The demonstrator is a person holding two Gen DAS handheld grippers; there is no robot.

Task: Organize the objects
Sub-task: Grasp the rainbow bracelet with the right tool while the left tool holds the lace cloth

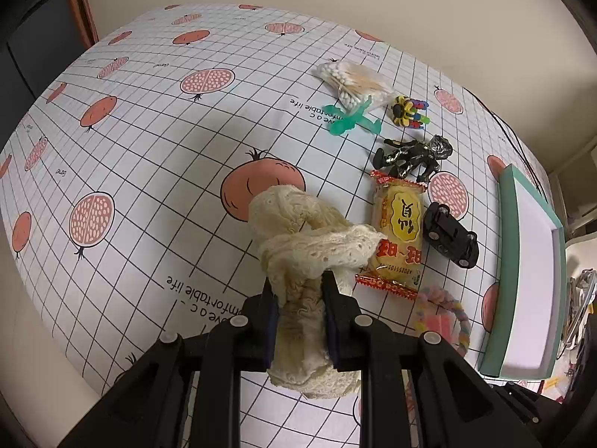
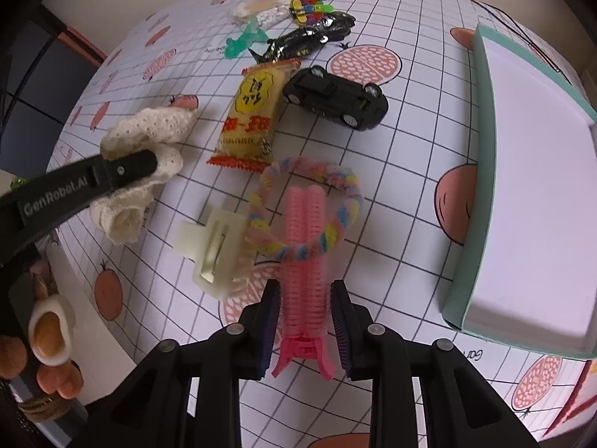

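Lace cloth (image 1: 309,246), soft and limp, is pinched mid-bunch by left tongs (image 1: 300,291), while right tongs (image 2: 306,298) pinch the light, springy pink roller (image 2: 306,261).

The left gripper's fingers (image 1: 330,321) are covering the middle of the cream lace cloth (image 1: 298,239), and that cloth is hiding a corner of the yellow snack packet (image 1: 401,231). The pastel ring (image 1: 453,321) is showing blurred beside them. The pink hair roller (image 2: 305,261) is overlapping the near arc of the ring in the right wrist view, while the cream clip (image 2: 214,250) is smearing out of focus.
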